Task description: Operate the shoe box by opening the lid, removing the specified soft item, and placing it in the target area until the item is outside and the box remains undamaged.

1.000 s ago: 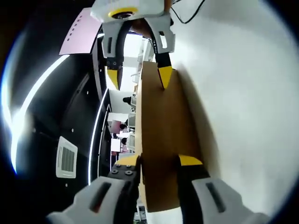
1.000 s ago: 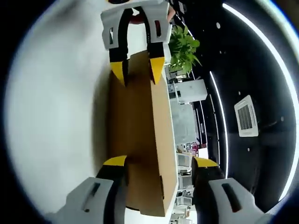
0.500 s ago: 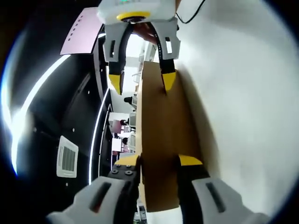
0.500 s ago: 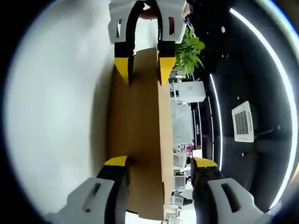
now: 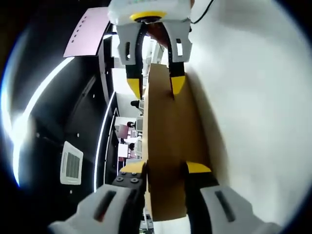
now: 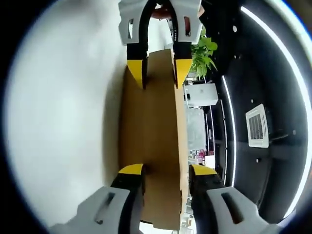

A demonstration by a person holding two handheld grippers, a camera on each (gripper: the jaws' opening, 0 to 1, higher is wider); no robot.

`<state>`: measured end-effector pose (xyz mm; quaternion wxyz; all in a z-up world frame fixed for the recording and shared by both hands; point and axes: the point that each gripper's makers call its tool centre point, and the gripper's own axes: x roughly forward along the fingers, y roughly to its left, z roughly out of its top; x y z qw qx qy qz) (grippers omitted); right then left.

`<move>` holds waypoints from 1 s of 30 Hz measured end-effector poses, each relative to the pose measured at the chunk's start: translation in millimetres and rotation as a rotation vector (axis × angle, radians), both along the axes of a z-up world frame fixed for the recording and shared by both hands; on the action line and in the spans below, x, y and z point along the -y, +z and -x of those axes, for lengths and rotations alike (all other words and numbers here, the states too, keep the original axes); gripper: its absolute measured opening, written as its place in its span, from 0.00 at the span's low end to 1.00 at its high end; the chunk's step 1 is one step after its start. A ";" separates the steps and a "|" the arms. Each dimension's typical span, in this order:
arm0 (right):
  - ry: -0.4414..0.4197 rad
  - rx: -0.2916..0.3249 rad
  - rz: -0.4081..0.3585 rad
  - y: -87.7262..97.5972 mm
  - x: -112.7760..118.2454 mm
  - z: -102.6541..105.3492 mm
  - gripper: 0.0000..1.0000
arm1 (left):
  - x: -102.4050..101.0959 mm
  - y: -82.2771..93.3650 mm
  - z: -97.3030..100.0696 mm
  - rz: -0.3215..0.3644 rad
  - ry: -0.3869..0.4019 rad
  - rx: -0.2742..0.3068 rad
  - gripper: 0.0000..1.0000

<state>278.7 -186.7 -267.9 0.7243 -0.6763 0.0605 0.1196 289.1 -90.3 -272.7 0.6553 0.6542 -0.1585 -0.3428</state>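
Observation:
A brown cardboard shoe box [image 5: 168,136] runs lengthwise between the two grippers, seen edge-on with its lid down. In the left gripper view, my left gripper [image 5: 165,169] is shut on the near end of the box, yellow tips pressed to both sides. The right gripper [image 5: 156,87] straddles the far end. In the right gripper view the same box [image 6: 156,126] has my right gripper [image 6: 167,170] shut on its near end, and the left gripper [image 6: 160,73] clamps the far end. What lies inside the box is hidden.
A white table surface [image 5: 253,97] lies along one long side of the box, also seen as the table surface [image 6: 63,107]. Beyond are a dark ceiling with light strips, a vent [image 5: 71,167], a pink panel [image 5: 90,31] and a green plant [image 6: 202,53].
My right gripper's jaws have drawn inward onto the box end. The left gripper keeps its hold. The opposite gripper sits a little lower and larger in each view.

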 end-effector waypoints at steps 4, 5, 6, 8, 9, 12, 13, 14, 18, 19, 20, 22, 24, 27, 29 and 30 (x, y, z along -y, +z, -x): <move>0.014 -0.011 0.017 -5.0 -1.4 1.2 0.29 | 0.2 -0.5 -1.1 0.003 0.001 0.002 0.30; 0.019 -0.012 0.026 -4.8 -1.5 1.0 0.29 | 0.2 -0.5 -1.1 0.003 0.001 0.002 0.30; 0.017 -0.012 0.024 -4.3 -1.3 1.0 0.29 | 0.2 -0.6 -1.3 0.003 0.001 0.002 0.30; 0.017 -0.016 0.022 -4.7 -0.7 -0.2 0.29 | 0.2 -0.7 -1.7 0.003 0.000 0.002 0.30; 0.017 -0.017 0.025 -4.6 -1.2 -0.1 0.29 | 0.3 -0.7 -1.8 0.003 0.000 0.002 0.30; 0.020 -0.017 0.025 -4.6 -1.5 -0.2 0.29 | 0.1 -0.7 -1.5 0.004 0.001 0.003 0.30; 0.021 -0.019 0.024 -4.3 -2.0 0.3 0.29 | 0.1 -0.7 -1.6 0.003 0.001 0.003 0.30; 0.021 -0.021 0.023 -4.0 -2.3 0.2 0.29 | 0.2 -0.7 -1.8 0.003 0.001 0.002 0.30; 0.024 -0.036 0.025 -4.0 -1.4 0.0 0.28 | 0.4 -0.3 -1.8 -0.002 -0.001 0.001 0.30; 0.025 -0.040 0.022 -3.9 -1.5 0.0 0.28 | 0.4 -0.3 -1.8 -0.001 0.000 0.001 0.30; 0.026 -0.042 0.022 -4.0 -1.5 0.0 0.28 | 0.2 -0.2 -1.6 0.000 0.001 0.000 0.30; 0.029 -0.046 0.024 -4.3 -1.8 -0.1 0.28 | 0.2 0.3 -1.4 0.000 0.003 -0.001 0.30; 0.032 -0.051 0.020 -3.5 -2.4 0.8 0.28 | 0.3 0.5 -1.4 0.000 0.004 -0.005 0.30; 0.036 -0.061 0.019 -2.7 -2.6 1.6 0.28 | 0.5 2.1 -1.8 0.013 0.007 -0.022 0.30; 0.039 -0.067 0.017 -1.5 -2.5 1.6 0.28 | 1.0 2.7 -2.3 0.010 0.007 -0.023 0.30; 0.042 -0.070 0.016 -1.0 -2.9 1.6 0.28 | 0.3 3.4 -2.6 0.011 0.010 -0.025 0.30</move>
